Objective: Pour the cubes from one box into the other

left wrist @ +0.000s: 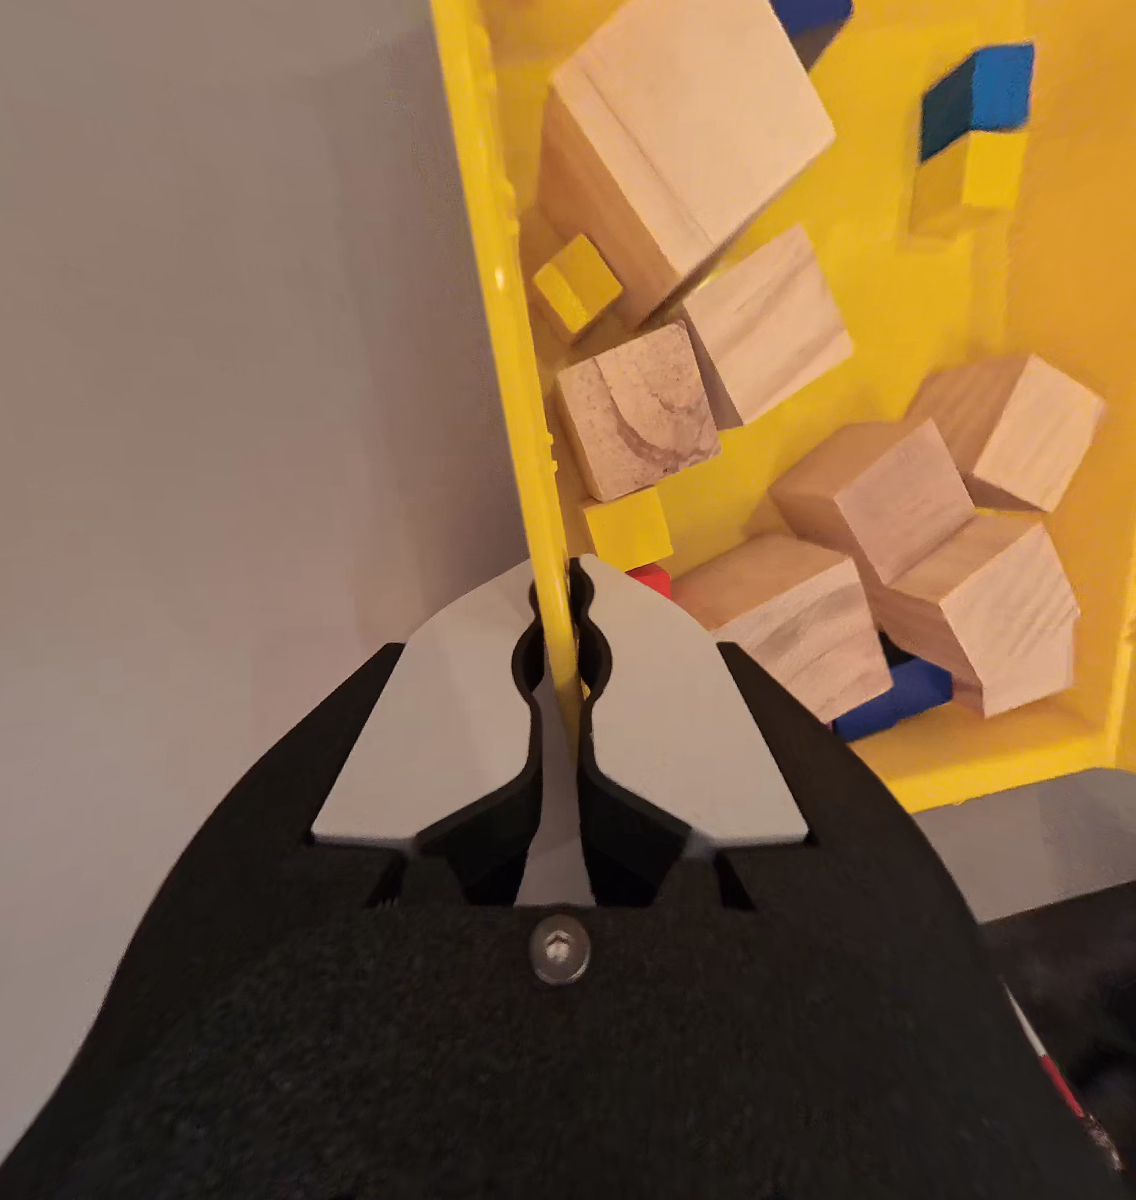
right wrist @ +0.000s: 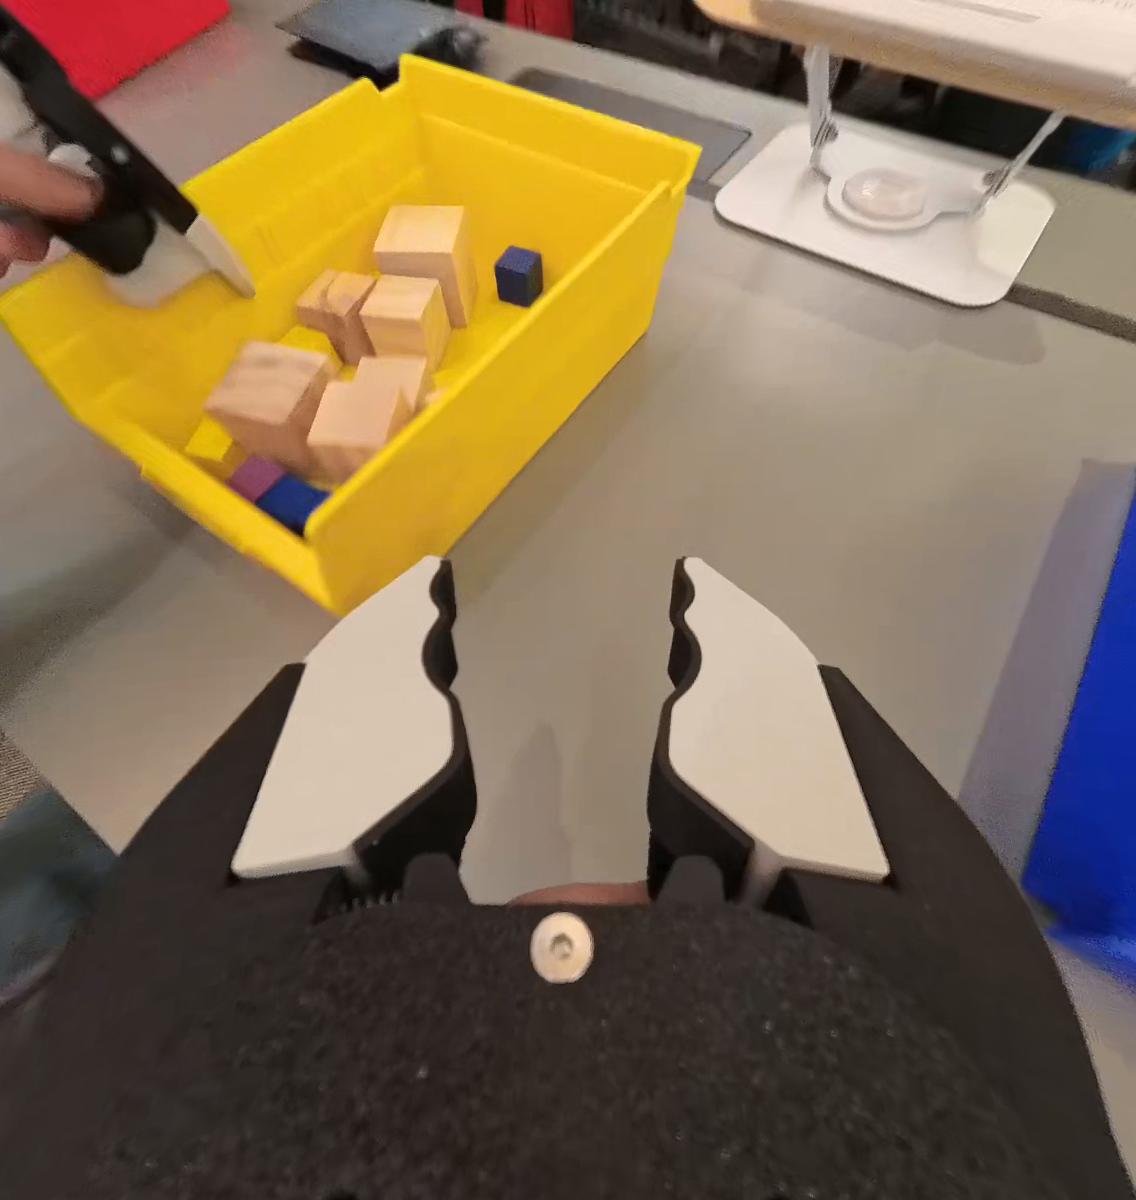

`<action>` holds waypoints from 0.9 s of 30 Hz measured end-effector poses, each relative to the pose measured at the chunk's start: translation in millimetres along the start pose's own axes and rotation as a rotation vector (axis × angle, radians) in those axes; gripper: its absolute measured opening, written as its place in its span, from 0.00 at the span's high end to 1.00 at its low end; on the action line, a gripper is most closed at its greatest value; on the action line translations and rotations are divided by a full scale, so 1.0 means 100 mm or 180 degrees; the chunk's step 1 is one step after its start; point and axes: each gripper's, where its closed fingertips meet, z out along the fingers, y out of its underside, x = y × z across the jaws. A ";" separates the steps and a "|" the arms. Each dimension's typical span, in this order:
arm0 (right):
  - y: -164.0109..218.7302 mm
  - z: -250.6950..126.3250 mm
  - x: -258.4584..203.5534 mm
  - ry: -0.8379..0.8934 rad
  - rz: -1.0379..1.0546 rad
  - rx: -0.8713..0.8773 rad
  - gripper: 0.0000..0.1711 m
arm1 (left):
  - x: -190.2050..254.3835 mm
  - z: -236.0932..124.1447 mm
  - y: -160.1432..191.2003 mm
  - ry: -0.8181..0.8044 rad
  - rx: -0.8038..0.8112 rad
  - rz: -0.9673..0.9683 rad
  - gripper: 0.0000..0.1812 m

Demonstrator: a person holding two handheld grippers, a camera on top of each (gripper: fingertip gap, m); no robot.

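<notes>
A yellow box sits tilted on the grey table, holding several plain wooden cubes and small blue, yellow and purple cubes. My left gripper is shut on the yellow box's side wall; in the right wrist view it shows at the box's left rim, held by a hand. Wooden cubes and small coloured cubes lie jumbled inside. My right gripper is open and empty, above the table in front of the box. A blue box stands at the right edge.
A white stand with a clear holder sits at the back right of the grey table. A red object lies at the far left. Dark recessed panels sit behind the yellow box.
</notes>
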 end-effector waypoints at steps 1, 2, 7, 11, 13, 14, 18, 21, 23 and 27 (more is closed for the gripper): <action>-0.11 0.12 -0.01 -0.0037 0.0069 -0.0127 0.62 | 0.02 0.01 -0.01 -0.0028 -0.0046 0.0036 0.97; -0.23 0.26 -0.05 -0.0116 0.0170 -0.0227 0.61 | 0.03 0.02 -0.03 -0.0065 -0.0100 0.0091 0.96; -0.42 1.07 -0.15 -0.0269 0.0812 -0.1126 0.61 | 0.01 0.21 -0.35 -0.0175 -0.0296 0.0191 0.87; -0.21 1.44 -0.11 0.0071 0.0866 -0.1830 0.63 | -0.03 0.25 -0.43 0.0007 -0.0462 0.0031 0.97; -0.10 1.54 -0.14 0.0083 0.0937 -0.2105 0.69 | -0.03 0.24 -0.39 0.0100 -0.0511 0.0031 0.97; -0.08 1.56 -0.14 0.0072 0.0944 -0.2174 0.79 | -0.03 0.23 -0.37 0.0136 -0.0521 0.0039 0.97; -0.01 1.53 -0.10 0.0111 0.1110 -0.2459 0.96 | 0.04 0.20 -0.27 0.0256 -0.0539 0.0179 0.97; 0.03 1.43 0.02 0.0342 0.0888 -0.2633 0.96 | 0.18 0.21 -0.25 0.0301 -0.0521 0.0247 0.97; 0.02 1.34 0.08 0.0357 0.0884 -0.2708 0.96 | 0.27 0.21 -0.31 0.0289 -0.0484 0.0301 0.97; -0.16 1.07 0.38 0.0404 0.0947 -0.2593 0.96 | 0.60 0.09 -0.54 0.0453 -0.0388 0.0408 0.97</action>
